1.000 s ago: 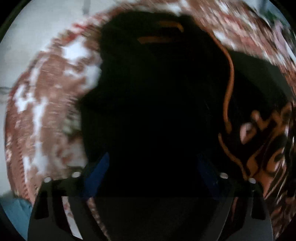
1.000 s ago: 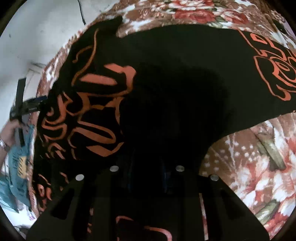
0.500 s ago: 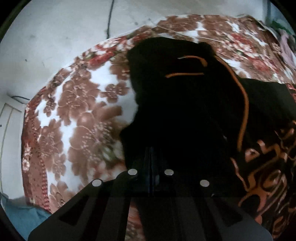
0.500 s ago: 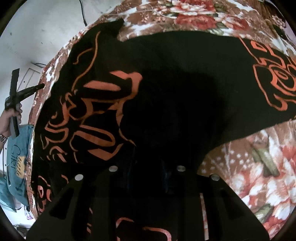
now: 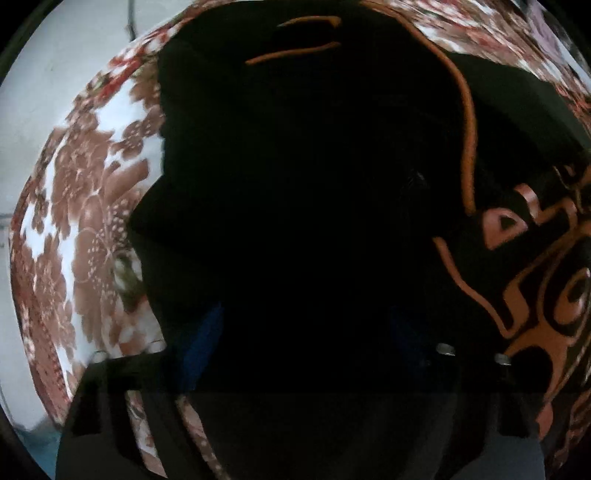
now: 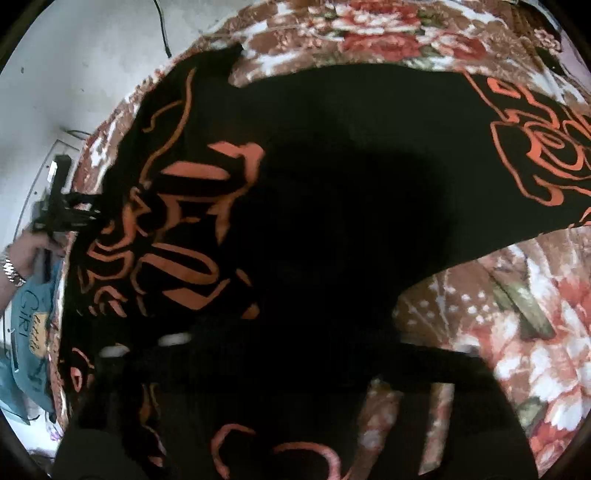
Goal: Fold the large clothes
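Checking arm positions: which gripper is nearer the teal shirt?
Left. The left gripper is at the black garment's edge, right beside the teal shirt. The right gripper is over the garment's middle, well away from the shirt.

Floral blanket (image 6: 535, 332) covers work surface: brown ground, white patches, red-pink blossoms, green leaves. Same blanket (image 5: 85, 221) in left wrist view, brown-on-white there, motion-blurred. Pale grey-white wall (image 6: 92, 55) far left, scuffed; dark cable (image 6: 162, 26) hangs down it to blanket edge. Same wall (image 5: 55, 74) far left in left wrist view. Teal cloth with printed lettering (image 6: 33, 317) near left, past blanket edge. Light soft, even; hard shadow mid-scene. Far right corner dark, contents unclear.
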